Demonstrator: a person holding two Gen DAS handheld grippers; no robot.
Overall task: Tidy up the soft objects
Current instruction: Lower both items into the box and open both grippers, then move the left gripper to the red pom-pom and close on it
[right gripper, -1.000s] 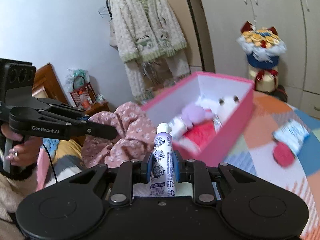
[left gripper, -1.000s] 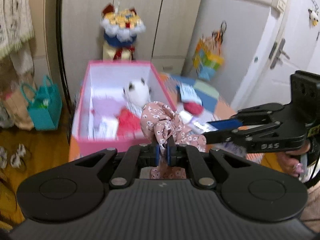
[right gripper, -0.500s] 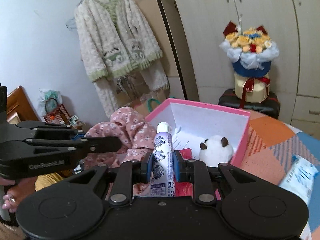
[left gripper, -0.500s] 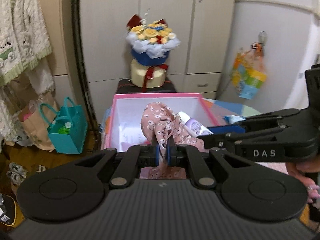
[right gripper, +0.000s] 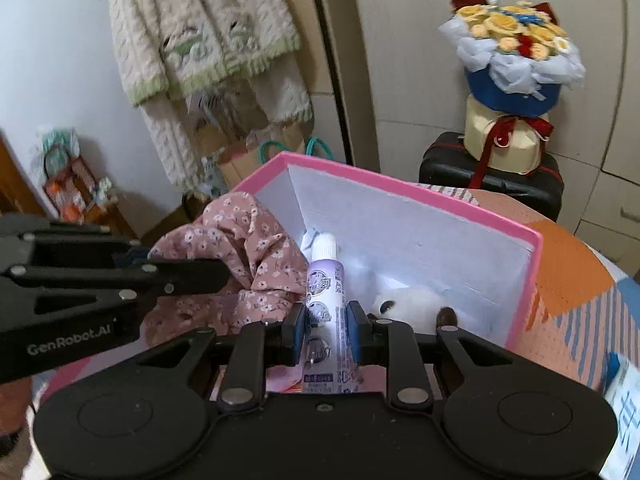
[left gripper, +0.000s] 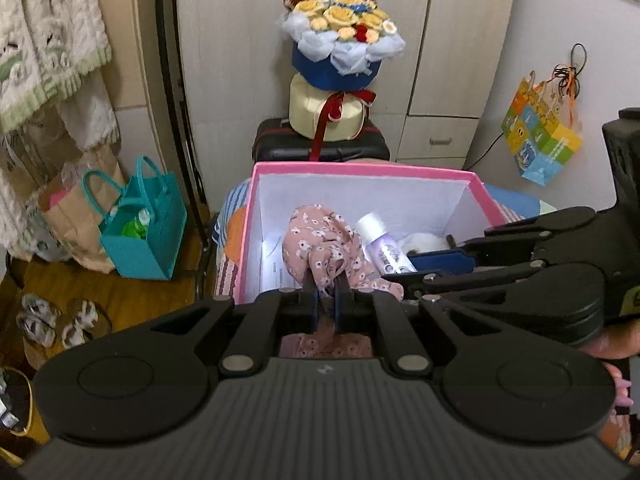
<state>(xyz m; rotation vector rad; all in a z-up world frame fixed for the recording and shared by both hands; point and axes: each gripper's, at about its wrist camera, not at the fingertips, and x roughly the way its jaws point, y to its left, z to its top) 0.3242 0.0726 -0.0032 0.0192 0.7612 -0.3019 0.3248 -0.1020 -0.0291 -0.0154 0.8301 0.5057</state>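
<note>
Left wrist view: the wardrobe [left gripper: 248, 40] fills the far wall, cream doors shut. A knitted cardigan [right gripper: 192, 32] hangs at far left, by the wall. Below the wardrobe a black suitcase [left gripper: 320, 148] carries a bouquet [left gripper: 342, 36] wrapped in blue and white, standing upright on it. A teal bag [left gripper: 140, 236] sits on the wooden floor at left, beside a brown paper bag.

The pink box [left gripper: 360, 170] is just in front of me, open at the top, white inside, and rests on a patterned cover [right gripper: 572, 264] of orange and blue. Both my grippers are held over its near edge, side by side.

My left gripper [left gripper: 325, 300] is clamped on the floral cloth [left gripper: 320, 248]; the pink fabric bunches up above the closed jaws and hangs over the inside of the box, toward its left half. Whether the cloth touches the bottom I cannot tell.

My right gripper [right gripper: 327, 330] is clamped on a purple tube [right gripper: 324, 280], cap pointing away from me, tilted slightly forward over the box. Tube and cloth are just beside each other, nearly touching.

A white plush toy [right gripper: 408, 304] lies inside the box at the right, just beyond the right jaw, partly hidden by it.

A white packet [right gripper: 624, 400] lies on the cover at near right, outside the box.
</note>
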